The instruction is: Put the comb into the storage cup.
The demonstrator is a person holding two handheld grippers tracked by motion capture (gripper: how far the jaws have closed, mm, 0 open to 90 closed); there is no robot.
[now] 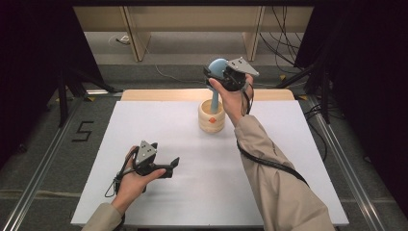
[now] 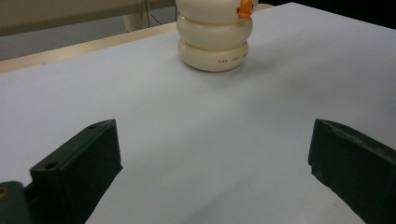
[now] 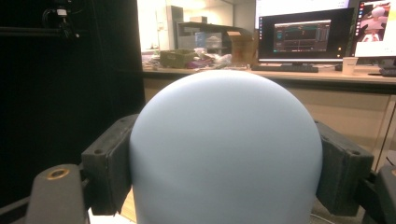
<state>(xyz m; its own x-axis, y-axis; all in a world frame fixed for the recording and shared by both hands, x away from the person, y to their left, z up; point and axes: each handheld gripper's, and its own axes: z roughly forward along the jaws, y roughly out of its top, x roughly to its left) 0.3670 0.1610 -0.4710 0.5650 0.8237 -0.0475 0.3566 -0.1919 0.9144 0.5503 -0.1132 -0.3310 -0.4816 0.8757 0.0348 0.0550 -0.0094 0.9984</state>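
The right gripper has its jaws clamped wide on the round head of a pale blue pestle, whose shaft reaches down into the cream ribbed mortar standing toward the far middle of the white table, so the step in hand looks like working or lifting the pestle. The left gripper rests low near the front left with its jaws wide apart and empty (well apart from the mortar). Next, I judge, comes a straight vertical pull, perhaps with the mortar steadied, so the shaft clears the rim without tipping it.
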